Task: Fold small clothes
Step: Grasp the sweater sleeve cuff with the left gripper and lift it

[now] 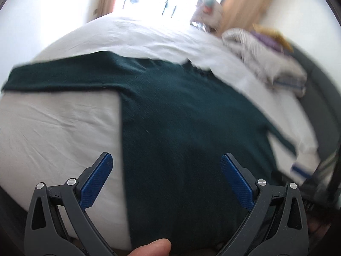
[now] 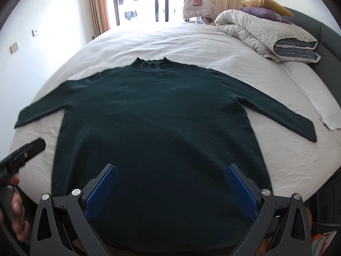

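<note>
Lying flat on the bed (image 2: pixel 213 47), sleeves spread, the green sweater (image 2: pixel 162 115) beneath the wide-open right gripper (image 2: pixel 170 170) and wide-open left gripper (image 1: pixel 166 160).

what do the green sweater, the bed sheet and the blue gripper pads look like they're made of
Sweater: looks like a soft knit, maybe wool or a blend; matte, slightly fuzzy surface and a ruffled knit collar.
Bed sheet: thin woven cloth, likely cotton; matte white with fine creases.
Pads on the right hand-held gripper: probably hard plastic or rubber; a fine grid texture shows, with a slight sheen.
</note>
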`<state>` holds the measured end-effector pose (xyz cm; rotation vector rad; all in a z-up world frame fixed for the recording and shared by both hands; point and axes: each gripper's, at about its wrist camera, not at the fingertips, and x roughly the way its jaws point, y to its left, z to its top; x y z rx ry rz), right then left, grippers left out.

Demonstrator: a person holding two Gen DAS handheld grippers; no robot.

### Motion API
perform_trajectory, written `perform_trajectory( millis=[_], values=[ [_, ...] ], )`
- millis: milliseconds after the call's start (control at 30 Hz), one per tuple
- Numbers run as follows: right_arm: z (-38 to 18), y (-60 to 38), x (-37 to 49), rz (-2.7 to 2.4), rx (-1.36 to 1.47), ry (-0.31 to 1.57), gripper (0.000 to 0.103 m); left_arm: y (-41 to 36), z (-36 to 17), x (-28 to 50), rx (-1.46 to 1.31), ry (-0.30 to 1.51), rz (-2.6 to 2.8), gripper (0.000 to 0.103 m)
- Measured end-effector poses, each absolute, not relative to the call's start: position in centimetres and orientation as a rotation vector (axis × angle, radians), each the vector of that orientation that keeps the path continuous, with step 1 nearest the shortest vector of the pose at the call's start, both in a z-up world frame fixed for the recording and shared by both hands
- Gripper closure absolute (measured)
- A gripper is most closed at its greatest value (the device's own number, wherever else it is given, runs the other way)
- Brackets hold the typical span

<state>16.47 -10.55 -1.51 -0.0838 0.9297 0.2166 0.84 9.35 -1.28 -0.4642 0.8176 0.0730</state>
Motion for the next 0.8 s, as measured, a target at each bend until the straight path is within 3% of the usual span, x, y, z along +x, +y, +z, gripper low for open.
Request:
perform_trajectory(
  millis=[233, 467, 800],
  values=[
    [0.1, -7.8, 17.5, 0.376, 0.05, 0.873, 0.009, 24.1, -2.1, 1.0, -0.745, 0.544, 0.154, 0.0],
    [0.5, -3.0, 18.2, 0.534, 0.116, 0.866, 0.018, 38.2, -9.2, 0.4, -1.28, 0.454, 0.18, 0.0],
    [-0.7, 1.9, 19.3, 0.621, 0.157, 0.898, 0.022, 46.0, -12.5, -1.5, -1.551, 0.17, 0.209, 0.0]
  ],
)
